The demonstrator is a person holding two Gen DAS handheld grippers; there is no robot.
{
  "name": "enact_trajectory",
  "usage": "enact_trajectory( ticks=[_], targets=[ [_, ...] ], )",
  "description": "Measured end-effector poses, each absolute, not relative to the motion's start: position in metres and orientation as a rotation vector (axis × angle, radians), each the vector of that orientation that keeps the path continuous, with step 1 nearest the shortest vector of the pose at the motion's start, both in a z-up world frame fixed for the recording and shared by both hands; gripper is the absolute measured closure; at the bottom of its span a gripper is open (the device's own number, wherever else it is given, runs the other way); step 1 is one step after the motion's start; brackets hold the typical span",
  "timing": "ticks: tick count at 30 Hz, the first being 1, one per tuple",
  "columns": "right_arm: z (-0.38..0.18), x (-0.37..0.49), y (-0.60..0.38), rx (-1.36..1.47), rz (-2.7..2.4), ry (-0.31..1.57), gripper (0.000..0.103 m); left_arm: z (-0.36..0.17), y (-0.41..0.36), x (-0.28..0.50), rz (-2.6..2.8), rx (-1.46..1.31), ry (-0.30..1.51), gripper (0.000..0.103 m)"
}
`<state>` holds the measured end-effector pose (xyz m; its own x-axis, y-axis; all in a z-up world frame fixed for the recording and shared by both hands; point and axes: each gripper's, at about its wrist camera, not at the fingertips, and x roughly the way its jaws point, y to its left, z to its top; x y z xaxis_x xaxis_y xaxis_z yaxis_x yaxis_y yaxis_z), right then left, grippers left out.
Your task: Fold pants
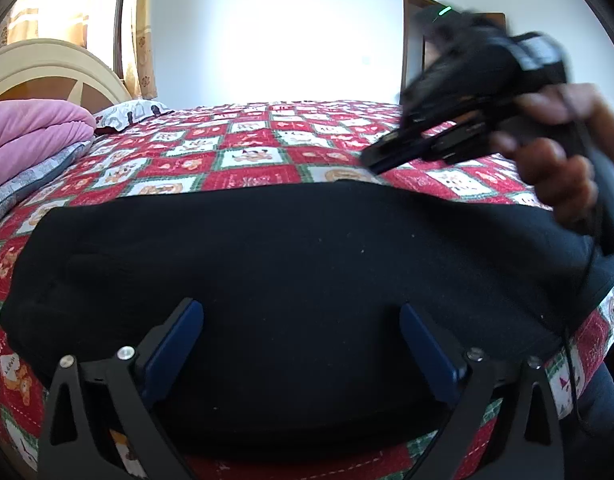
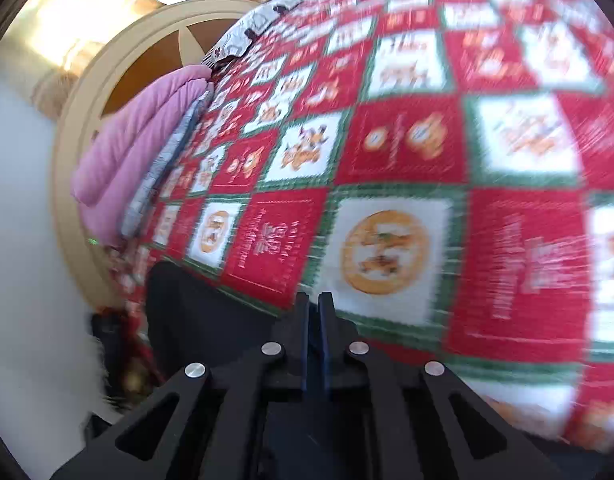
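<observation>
While the black pants (image 1: pixel 291 264) lie spread flat across the red patchwork bedspread (image 1: pixel 243 152), the left gripper (image 1: pixel 301 324) hangs just over their near edge, its blue pads wide apart and gripping nothing. The right gripper (image 2: pixel 316 304), held in a hand (image 1: pixel 555 160) above the pants' far edge, has its fingers pressed together with no cloth visible between them.
</observation>
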<state>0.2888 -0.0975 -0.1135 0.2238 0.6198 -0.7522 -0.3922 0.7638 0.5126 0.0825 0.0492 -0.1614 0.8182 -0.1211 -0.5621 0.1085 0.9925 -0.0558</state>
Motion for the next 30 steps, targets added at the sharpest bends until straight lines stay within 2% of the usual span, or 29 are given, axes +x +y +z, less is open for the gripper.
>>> enact_trajectory(
  ticks=[2,4,7,16,21,25,30],
  targets=[
    [-0.096,0.269,-0.109,0.135,0.656,1.078,0.079,-0.161,0.050,0.083,-0.122,-0.036,0.607,0.001],
    [-0.080,0.242,-0.126,0.083,0.628,1.008,0.065,-0.160,0.051,0.084,-0.119,-0.049,0.616,0.001],
    [-0.074,0.208,-0.144,0.032,0.593,0.954,0.056,-0.160,0.049,0.085,-0.112,-0.046,0.629,0.000],
    [-0.129,0.141,-0.161,-0.220,0.472,0.968,0.055,-0.160,0.046,0.083,-0.089,-0.031,0.652,0.000],
    [-0.131,0.120,-0.170,-0.258,0.452,0.911,0.052,-0.163,0.045,0.081,-0.083,-0.017,0.634,0.000],
    [-0.136,0.117,-0.169,-0.258,0.489,0.875,0.042,-0.161,0.045,0.079,-0.074,-0.020,0.641,0.000],
    [-0.116,0.119,-0.194,-0.159,0.503,0.905,0.042,-0.154,0.042,0.075,-0.066,-0.039,0.675,0.000]
  ],
)
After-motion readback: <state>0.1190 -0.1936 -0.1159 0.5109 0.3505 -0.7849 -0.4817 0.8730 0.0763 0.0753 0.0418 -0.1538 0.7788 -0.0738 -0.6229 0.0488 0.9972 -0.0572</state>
